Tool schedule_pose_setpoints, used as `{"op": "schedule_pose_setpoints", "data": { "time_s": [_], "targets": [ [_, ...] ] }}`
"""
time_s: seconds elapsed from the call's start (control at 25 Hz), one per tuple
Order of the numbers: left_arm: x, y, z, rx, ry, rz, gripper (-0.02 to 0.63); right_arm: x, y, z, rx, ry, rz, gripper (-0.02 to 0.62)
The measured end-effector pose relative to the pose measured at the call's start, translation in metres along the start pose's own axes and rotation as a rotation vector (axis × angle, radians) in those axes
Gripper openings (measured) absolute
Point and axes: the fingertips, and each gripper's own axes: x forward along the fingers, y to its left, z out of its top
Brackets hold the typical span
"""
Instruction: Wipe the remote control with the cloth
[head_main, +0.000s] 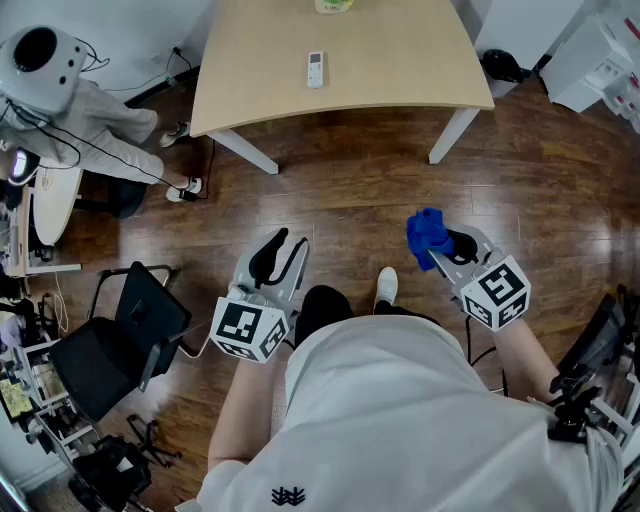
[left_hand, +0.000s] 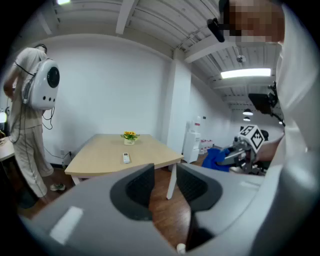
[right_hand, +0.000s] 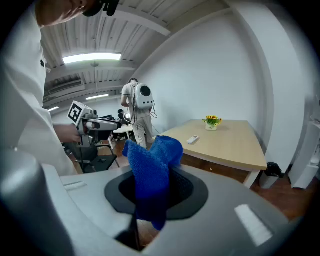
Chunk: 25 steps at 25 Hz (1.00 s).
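A small white remote control (head_main: 315, 70) lies on the pale wooden table (head_main: 400, 60) far ahead of me; it also shows as the remote (left_hand: 126, 158) and the remote (right_hand: 192, 140) in the two gripper views. My right gripper (head_main: 440, 245) is shut on a blue knitted cloth (head_main: 425, 235), and the cloth (right_hand: 152, 170) bunches up out of the jaws. The left gripper (head_main: 285, 250) is held over the wooden floor with a narrow gap between its pads and nothing in it. Both grippers are well short of the table.
A pot of yellow flowers (left_hand: 129, 136) stands at the table's far edge. Another person with a white round pack (head_main: 45, 60) stands left of the table. A black chair (head_main: 130, 330) is at my left, dark equipment (head_main: 590, 370) at my right.
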Motion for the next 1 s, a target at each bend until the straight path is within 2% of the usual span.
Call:
{"op": "schedule_pose_setpoints", "data": {
  "time_s": [0.12,0.24,0.44,0.6,0.68,0.76,0.92,1.0],
  "targets": [
    [0.003,0.019,0.011,0.003,0.001,0.042,0.196,0.01,-0.001,0.018,-0.004,0.008,-0.008,0.078],
    [0.028,0.046,0.014,-0.016,0.002,0.047,0.21,0.036,-0.019,0.03,-0.016,0.018,-0.009,0.078],
    [0.106,0.109,0.006,-0.058,0.004,-0.042,0.21,0.101,-0.066,0.04,0.014,0.044,-0.054,0.078],
    [0.167,0.166,0.023,-0.057,0.023,-0.109,0.213,0.151,-0.099,0.082,0.032,0.044,-0.105,0.078],
    [0.195,0.191,0.033,-0.067,0.039,-0.121,0.249,0.173,-0.112,0.104,0.028,0.054,-0.128,0.078],
    [0.213,0.208,0.035,-0.078,0.059,-0.14,0.255,0.19,-0.117,0.119,0.03,0.063,-0.147,0.078],
    [0.246,0.23,0.022,-0.05,0.13,-0.198,0.255,0.225,-0.125,0.137,0.019,0.079,-0.155,0.078],
    [0.266,0.241,0.017,-0.064,0.153,-0.187,0.255,0.239,-0.135,0.143,0.012,0.094,-0.138,0.078]
  ]
}}
